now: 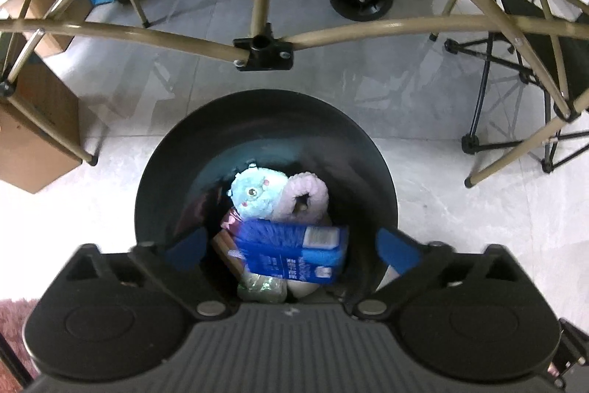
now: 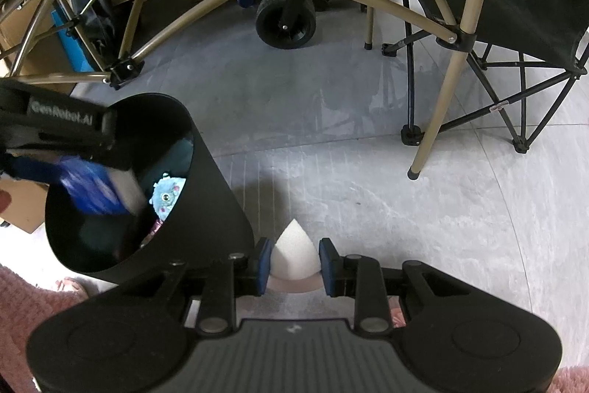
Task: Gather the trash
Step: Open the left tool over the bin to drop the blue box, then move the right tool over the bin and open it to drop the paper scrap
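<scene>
Biggest thing down here is the grey floor (image 1: 423,120), crossed by the tan frame (image 1: 360,32) of a folding table along the top of both views. Centre of the left wrist view sits one black bin (image 1: 176,153), mouth open. The left tool (image 1: 291,247) hangs right above it, jaws spread wide, nothing between them.

Inside the bin, low in the frame, lies one blue carton (image 1: 294,249); it looks stiff and light, best taken across its flat sides. Above it, one pale blue plush toy (image 1: 254,194) and one pink fluffy slipper (image 1: 305,196), both soft and squashy, easy to pinch anywhere. At the bottom edge there is a crinkly clear wrapper (image 1: 263,286), though I can't tell what it holds.

Over in the right wrist view, bottom centre, the right tool (image 2: 293,264) is clamped on one white foam wedge (image 2: 293,256), pads pressing its two sides. It looks feather-light and spongy, so a gentle squeeze should do. The bin stands just beside it, to the left.
</scene>
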Tool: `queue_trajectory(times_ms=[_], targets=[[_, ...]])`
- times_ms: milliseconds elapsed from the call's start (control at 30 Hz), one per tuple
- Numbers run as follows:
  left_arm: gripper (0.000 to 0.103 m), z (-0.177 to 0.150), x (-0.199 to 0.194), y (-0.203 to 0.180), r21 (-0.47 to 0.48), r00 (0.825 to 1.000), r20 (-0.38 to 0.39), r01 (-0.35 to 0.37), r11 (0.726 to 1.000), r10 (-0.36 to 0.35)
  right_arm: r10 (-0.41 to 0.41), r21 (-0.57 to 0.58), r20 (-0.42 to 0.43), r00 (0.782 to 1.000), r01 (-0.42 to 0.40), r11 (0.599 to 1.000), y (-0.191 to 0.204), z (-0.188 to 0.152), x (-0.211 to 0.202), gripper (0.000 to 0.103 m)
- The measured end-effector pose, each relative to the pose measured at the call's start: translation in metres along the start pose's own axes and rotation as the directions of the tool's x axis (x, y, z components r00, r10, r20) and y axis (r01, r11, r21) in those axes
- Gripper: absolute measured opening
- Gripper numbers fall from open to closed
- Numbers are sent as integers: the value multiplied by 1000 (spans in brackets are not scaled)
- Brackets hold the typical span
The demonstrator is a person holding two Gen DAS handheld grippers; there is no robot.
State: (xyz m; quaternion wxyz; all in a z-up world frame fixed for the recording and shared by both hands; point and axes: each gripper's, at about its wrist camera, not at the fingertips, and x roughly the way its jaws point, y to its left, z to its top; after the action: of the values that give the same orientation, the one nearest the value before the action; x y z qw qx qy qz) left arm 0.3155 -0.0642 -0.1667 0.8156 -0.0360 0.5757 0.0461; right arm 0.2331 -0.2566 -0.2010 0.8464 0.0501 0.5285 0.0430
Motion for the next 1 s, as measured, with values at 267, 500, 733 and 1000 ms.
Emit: queue_trajectory(times_ms=[267, 500, 733, 1000], targets=[[103, -1, 0, -3, 18, 1000, -11, -9, 1000, 9, 2, -2, 3, 1000, -2, 1000, 0, 0, -2, 27], [103, -2, 1, -3, 25, 1000, -18, -11, 1000, 12, 2, -3, 4, 1000, -2, 1000, 0, -1, -2, 27], [103, -3, 0, -2, 28, 1000, -20, -13, 1000, 13, 4, -6, 9, 1000, -4, 1000, 2, 1, -5, 27], [103, -5, -9, 7, 30, 1000, -4, -18, 999, 19, 25, -34, 36, 999, -24, 999, 20, 7, -16, 27]])
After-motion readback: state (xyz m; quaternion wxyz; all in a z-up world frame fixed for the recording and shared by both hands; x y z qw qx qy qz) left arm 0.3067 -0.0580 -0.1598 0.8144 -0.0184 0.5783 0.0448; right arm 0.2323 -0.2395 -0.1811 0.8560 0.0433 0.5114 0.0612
